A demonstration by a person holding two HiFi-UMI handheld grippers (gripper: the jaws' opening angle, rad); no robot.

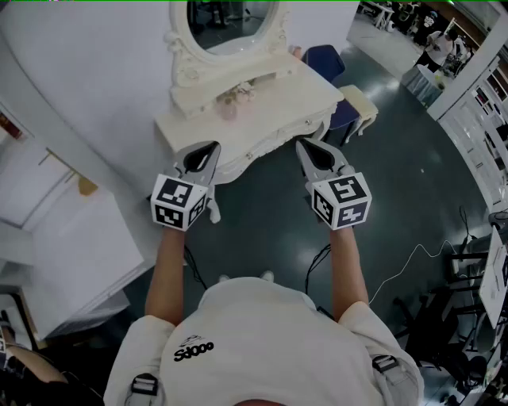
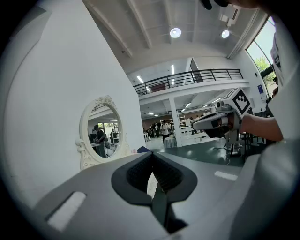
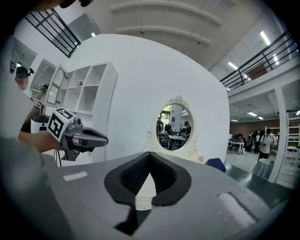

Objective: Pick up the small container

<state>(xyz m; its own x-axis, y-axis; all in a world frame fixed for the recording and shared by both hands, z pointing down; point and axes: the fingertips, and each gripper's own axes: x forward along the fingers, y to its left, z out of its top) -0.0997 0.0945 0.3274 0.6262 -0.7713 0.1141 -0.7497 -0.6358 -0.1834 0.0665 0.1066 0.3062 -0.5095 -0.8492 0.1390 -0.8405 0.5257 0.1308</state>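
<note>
**Both grippers closed and empty at the bench edge**

Left gripper (image 1: 208, 151) has its jaws together with nothing between them; right gripper (image 1: 308, 151) is likewise closed and empty; both are held side by side at the near edge of the white bench (image 1: 270, 119); a small pinkish container (image 1: 231, 108), too blurred to detail, sits on the bench top at 12 o'clock from the left gripper, just below the oval mirror (image 1: 234, 20); neither gripper touches it; a cream stool (image 1: 359, 103) stands at 3 o'clock of the bench.
</note>
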